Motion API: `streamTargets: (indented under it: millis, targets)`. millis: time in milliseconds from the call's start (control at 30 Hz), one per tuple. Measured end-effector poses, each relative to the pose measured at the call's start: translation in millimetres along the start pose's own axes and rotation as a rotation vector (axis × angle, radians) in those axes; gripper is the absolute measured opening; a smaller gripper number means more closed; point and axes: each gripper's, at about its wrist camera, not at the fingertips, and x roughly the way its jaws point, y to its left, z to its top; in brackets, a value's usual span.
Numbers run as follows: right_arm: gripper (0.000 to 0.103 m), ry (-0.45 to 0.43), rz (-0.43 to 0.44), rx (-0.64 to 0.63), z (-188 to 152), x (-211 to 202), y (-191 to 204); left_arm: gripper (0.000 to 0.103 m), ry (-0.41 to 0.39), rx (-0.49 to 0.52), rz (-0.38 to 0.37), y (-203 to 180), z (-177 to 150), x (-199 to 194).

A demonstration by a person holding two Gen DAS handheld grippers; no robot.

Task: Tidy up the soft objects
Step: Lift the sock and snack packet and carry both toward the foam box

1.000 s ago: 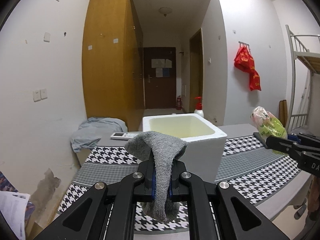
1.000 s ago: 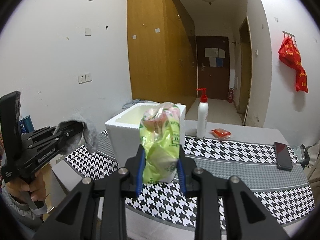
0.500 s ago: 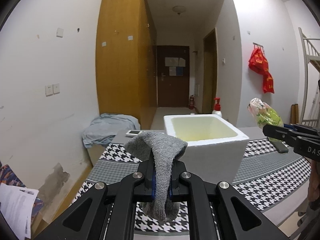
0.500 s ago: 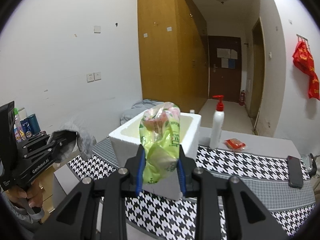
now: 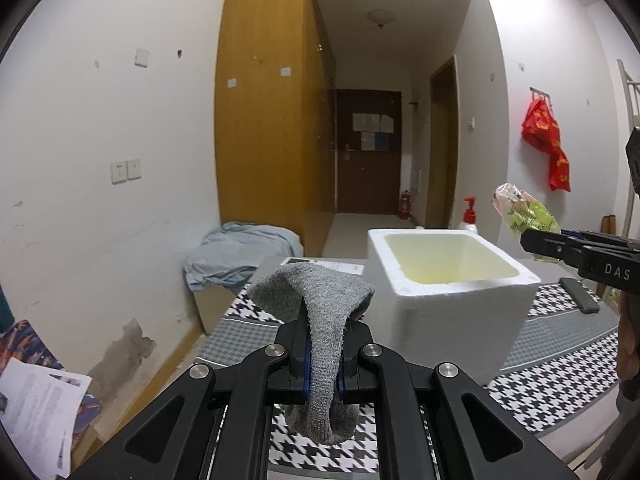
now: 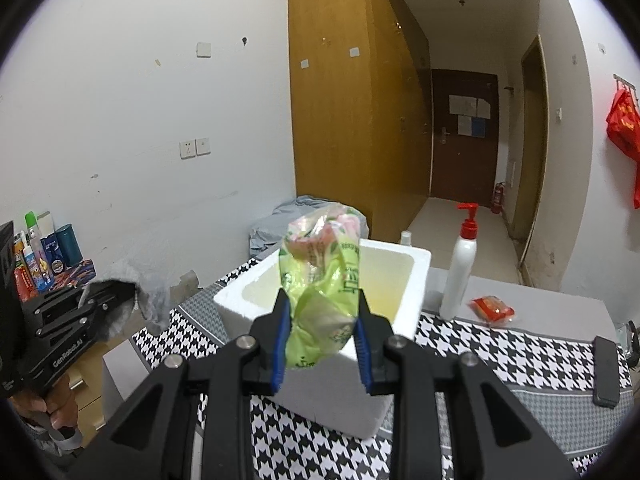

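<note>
— What are you holding in your left claw [image 5: 322, 364]?

— Your left claw is clamped on a grey sock [image 5: 320, 336], its top flopping over the fingers (the toe hangs below them). The white foam box [image 5: 448, 292] stands ahead and to the right of it.

— And your right?

— Your right claw [image 6: 320, 340] pinches a green plastic bag [image 6: 320, 276], upright, just in front of the box's open top on the checked cloth [image 6: 500, 356].

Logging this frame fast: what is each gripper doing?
Left gripper: shut on the grey sock.
Right gripper: shut on the green bag.
</note>
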Motion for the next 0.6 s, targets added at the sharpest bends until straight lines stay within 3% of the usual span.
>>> streamTargets:
  millis: [600]
  targets:
    - [0.033,0.041,0.011,-0.012,16.0,41.0,0.7,0.009,0.014,0.002,0.029,9.5,-5.0,11.4]
